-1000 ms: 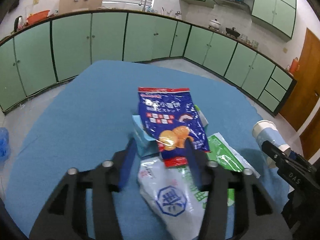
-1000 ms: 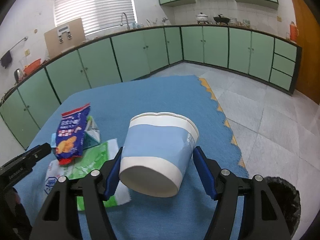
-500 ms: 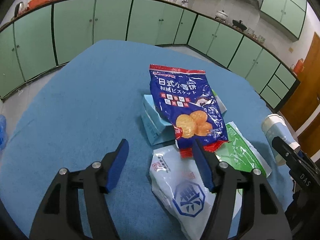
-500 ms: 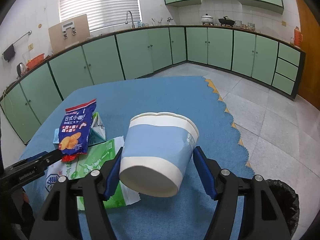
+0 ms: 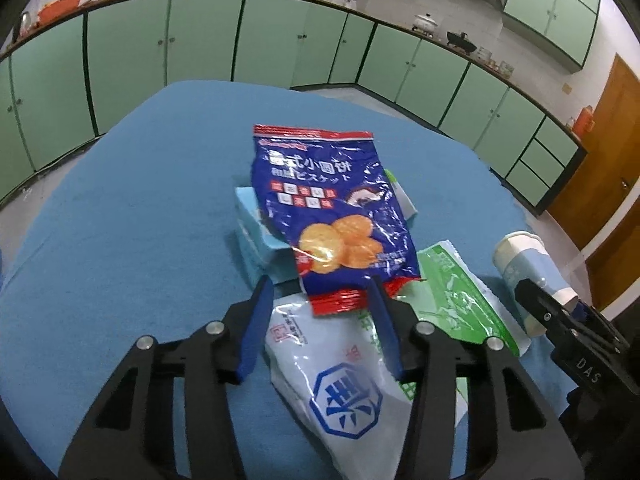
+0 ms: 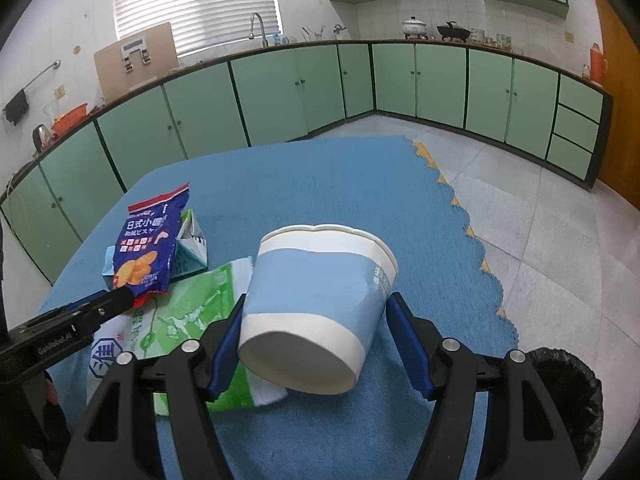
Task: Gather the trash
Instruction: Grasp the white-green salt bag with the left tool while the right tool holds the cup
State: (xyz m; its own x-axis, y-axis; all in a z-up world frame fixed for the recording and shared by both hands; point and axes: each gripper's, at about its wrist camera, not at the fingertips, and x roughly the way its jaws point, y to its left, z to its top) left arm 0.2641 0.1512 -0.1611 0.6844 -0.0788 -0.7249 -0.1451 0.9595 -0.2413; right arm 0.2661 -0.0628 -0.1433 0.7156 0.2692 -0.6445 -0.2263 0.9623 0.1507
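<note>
Beneath both grippers spreads a blue table (image 5: 132, 240). Between the right gripper (image 6: 316, 320) pads sits a clamped paper cup (image 6: 316, 300). Ahead of the left gripper (image 5: 320, 304), its jaws just closing part-open, the biscuit bag (image 5: 320, 200) edge lies ungripped.

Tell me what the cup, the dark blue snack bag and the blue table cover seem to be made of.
Cup: looks like matte paper, with a rolled rim.
Snack bag: glossy plastic film, going by its crinkles and glare.
Table cover: probably fabric or felt; dull, finely textured, with a scalloped edge.
</note>
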